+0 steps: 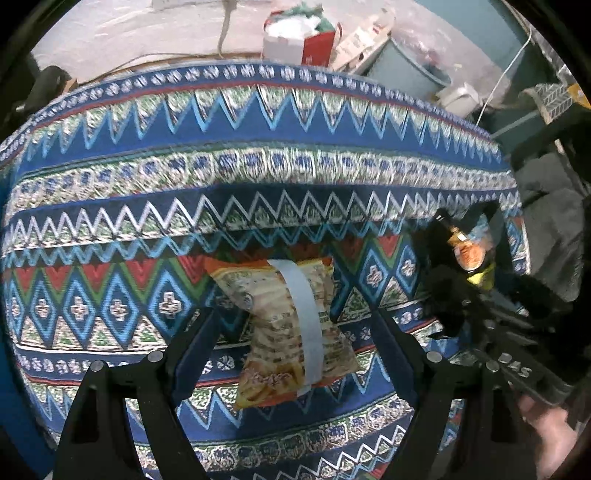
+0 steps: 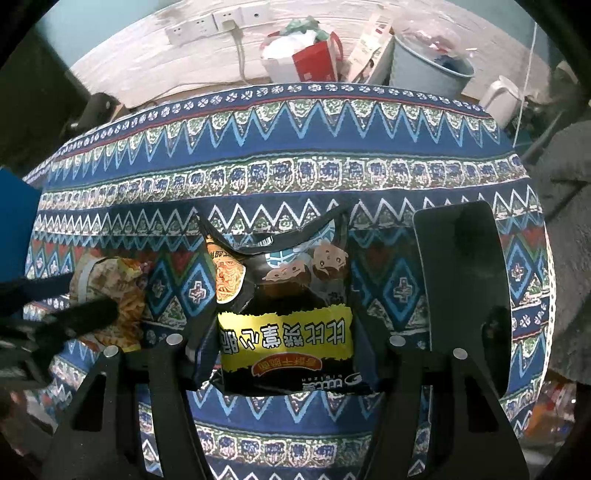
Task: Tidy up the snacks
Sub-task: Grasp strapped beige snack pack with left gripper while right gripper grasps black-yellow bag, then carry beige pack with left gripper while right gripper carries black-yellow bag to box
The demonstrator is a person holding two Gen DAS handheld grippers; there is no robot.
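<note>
An orange and beige snack bag (image 1: 291, 332) with a pale strip down its back lies flat on the patterned tablecloth (image 1: 258, 173). My left gripper (image 1: 295, 321) points down over it, open, one finger on each side with a gap to the bag. My right gripper (image 2: 282, 332) is shut on a black snack bag (image 2: 288, 302) with a yellow label, and the bag is creased where the fingers squeeze it. In the left wrist view that black bag (image 1: 471, 254) shows at the right, in the other gripper. The orange bag (image 2: 118, 295) also appears at the left of the right wrist view, partly behind the left gripper.
A black flat panel (image 2: 461, 266) stands on the cloth just right of the right gripper. Something blue (image 2: 14, 221) sits at the table's left edge. Beyond the far edge are a red and white bag (image 2: 314, 59), a pale blue bucket (image 2: 424, 70) and wall sockets (image 2: 207, 22).
</note>
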